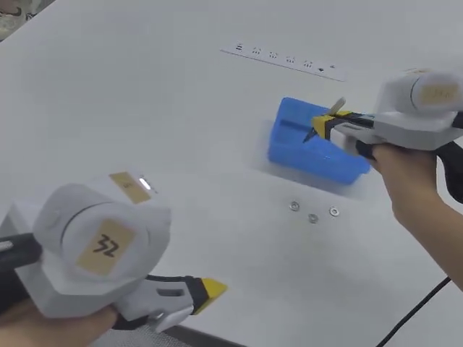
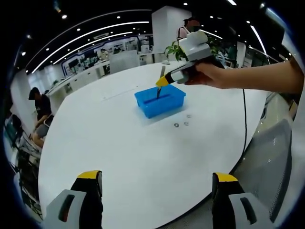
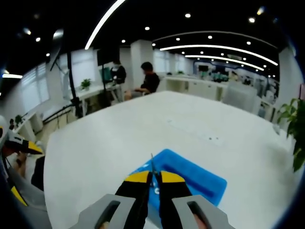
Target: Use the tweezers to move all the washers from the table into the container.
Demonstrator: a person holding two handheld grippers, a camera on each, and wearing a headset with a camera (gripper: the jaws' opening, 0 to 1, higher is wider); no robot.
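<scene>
The right gripper [image 1: 318, 127] is clamped on the tweezers [image 1: 337, 107], whose tips hang just over the blue container [image 1: 318, 165]. The tips look pressed together, but I cannot tell whether they pinch a washer. Three washers [image 1: 312, 217] lie on the table [image 1: 145, 108] just beside the container, on the person's side. The left gripper [image 2: 156, 176] is spread and idle, well apart from the container. The likely risks: tips sliding off a flat washer and flicking it away from the container, or the tweezers twisting in the jaws.

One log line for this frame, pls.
right tool: shut on tweezers over container | left tool: open, empty | washers: three on table
</scene>
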